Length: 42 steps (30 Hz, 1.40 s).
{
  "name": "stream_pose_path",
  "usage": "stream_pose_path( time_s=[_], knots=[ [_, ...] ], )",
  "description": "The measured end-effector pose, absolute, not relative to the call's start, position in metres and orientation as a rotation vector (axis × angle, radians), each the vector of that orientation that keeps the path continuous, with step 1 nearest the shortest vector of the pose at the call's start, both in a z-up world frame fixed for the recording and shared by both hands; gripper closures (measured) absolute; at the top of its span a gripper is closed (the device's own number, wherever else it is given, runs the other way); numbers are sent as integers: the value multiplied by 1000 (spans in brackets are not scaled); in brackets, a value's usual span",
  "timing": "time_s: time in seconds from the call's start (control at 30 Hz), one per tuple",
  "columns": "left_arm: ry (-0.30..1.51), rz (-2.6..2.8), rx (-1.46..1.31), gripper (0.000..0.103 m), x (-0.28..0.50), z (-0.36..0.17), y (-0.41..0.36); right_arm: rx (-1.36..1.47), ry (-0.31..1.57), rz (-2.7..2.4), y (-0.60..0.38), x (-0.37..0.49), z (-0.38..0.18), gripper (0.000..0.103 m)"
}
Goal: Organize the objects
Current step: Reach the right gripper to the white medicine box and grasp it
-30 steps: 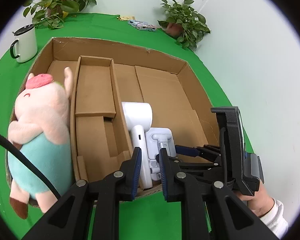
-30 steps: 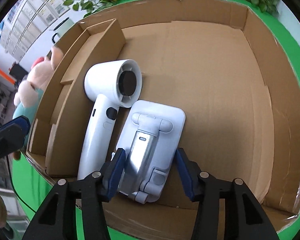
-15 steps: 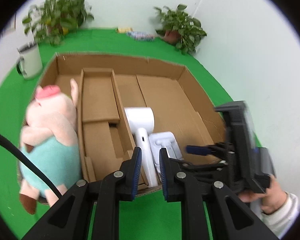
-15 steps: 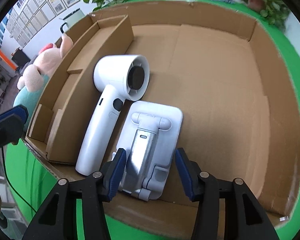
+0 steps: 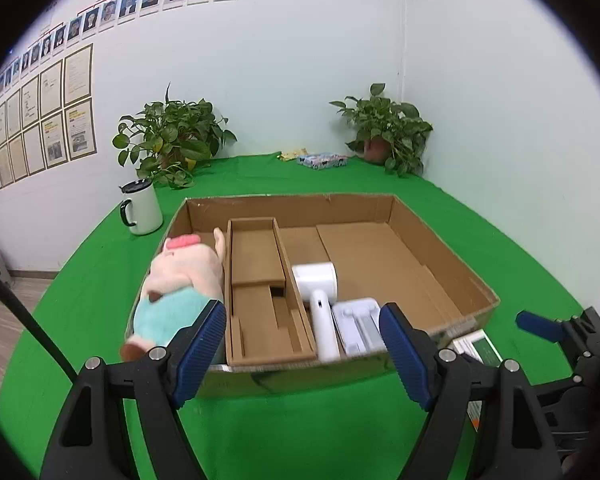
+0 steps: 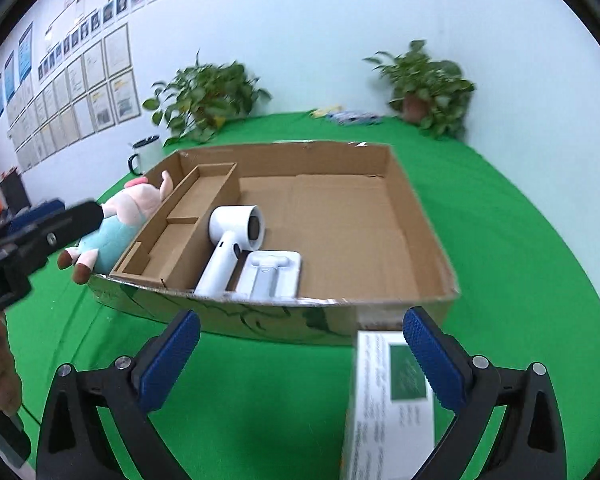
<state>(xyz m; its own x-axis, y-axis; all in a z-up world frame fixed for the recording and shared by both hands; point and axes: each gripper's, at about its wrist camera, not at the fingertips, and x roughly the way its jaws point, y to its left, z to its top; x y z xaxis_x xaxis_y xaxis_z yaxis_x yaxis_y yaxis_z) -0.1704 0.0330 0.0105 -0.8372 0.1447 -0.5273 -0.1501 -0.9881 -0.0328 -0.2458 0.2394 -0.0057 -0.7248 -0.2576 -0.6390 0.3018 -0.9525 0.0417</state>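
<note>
Left wrist: green cloth (image 5: 300, 432) beneath cardboard tray (image 5: 340, 208).

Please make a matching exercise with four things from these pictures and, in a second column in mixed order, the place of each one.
Things:
1. plush pig
2. hair dryer
3. mug
4. white packet

Places:
A. on the green cloth, in front of the box
B. in the left end of the box
C. on the cloth beside a plant
D. in the box's big section, next to a white stand

Pairs: 1-B, 2-D, 3-C, 4-A
</note>
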Motion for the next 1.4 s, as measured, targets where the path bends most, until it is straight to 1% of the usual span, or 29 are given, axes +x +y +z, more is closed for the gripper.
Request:
stream_pose_path(
  time_s=[0.13, 0.3, 0.47, 0.63, 0.7, 0.77, 0.8, 0.83, 0.9, 0.93, 0.97, 1.0, 1.03, 1.07, 1.13, 1.2, 1.3, 1.33, 1.4],
  knots=[
    [50, 2918, -828, 24, -156, 12, 40, 918, 74, -2702, 258, -223, -1, 1],
    [73, 2964, -851, 24, -144, 13, 39, 919, 91, -2679, 260, -212, -6, 1],
    [144, 2990, -928, 24, -133, 0, 23, 1062, 90, -2666, 292, -204, -36, 1],
    [101, 2987, -1013, 24, -129, -17, 2, 1233, 164, -2604, 313, -194, -76, 1],
    [77, 2971, -1038, 24, -127, -23, -1, 1265, 171, -2576, 313, -192, -87, 8],
    [63, 2947, -1049, 24, -125, -26, -1, 1294, 238, -2543, 303, -189, -98, 40],
    [57, 2932, -1053, 24, -123, -27, -1, 1285, 280, -2541, 297, -186, -101, 41],
    [46, 2911, -1059, 24, -122, -28, -1, 1261, 282, -2512, 289, -178, -101, 41],
    [13, 2855, -1071, 24, -120, -30, -1, 1247, 195, -2419, 277, -167, -100, 41],
    [-32, 2801, -1084, 24, -120, -32, -2, 1234, 165, -2367, 268, -159, -98, 40],
    [-79, 2755, -1099, 24, -120, -34, -4, 1205, 160, -2335, 258, -149, -96, 34],
    [-140, 2692, -1128, 24, -121, -38, -6, 1174, 164, -2327, 249, -140, -93, 25],
    [-175, 2643, -1163, 24, -122, -43, -6, 1151, 159, -2329, 245, -135, -90, 2],
    [-190, 2612, -1190, 24, -124, -48, -5, 1114, 139, -2330, 241, -129, -85, 1],
    [-219, 2554, -1233, 24, -124, -58, -3, 1110, 129, -2299, 234, -124, -82, 1],
    [-264, 2499, -1250, 24, -125, -66, 1, 1110, 171, -2301, 229, -121, -82, 1],
    [-334, 2428, -1267, 24, -125, -77, 7, 1121, 310, -2331, 225, -119, -89, 1],
    [-349, 2409, -1272, 24, -126, -80, 10, 1140, 331, -2341, 225, -121, -94, 1],
    [-373, 2382, -1284, 24, -128, -85, 15, 1183, 312, -2347, 230, -127, -100, 1]
  ],
)
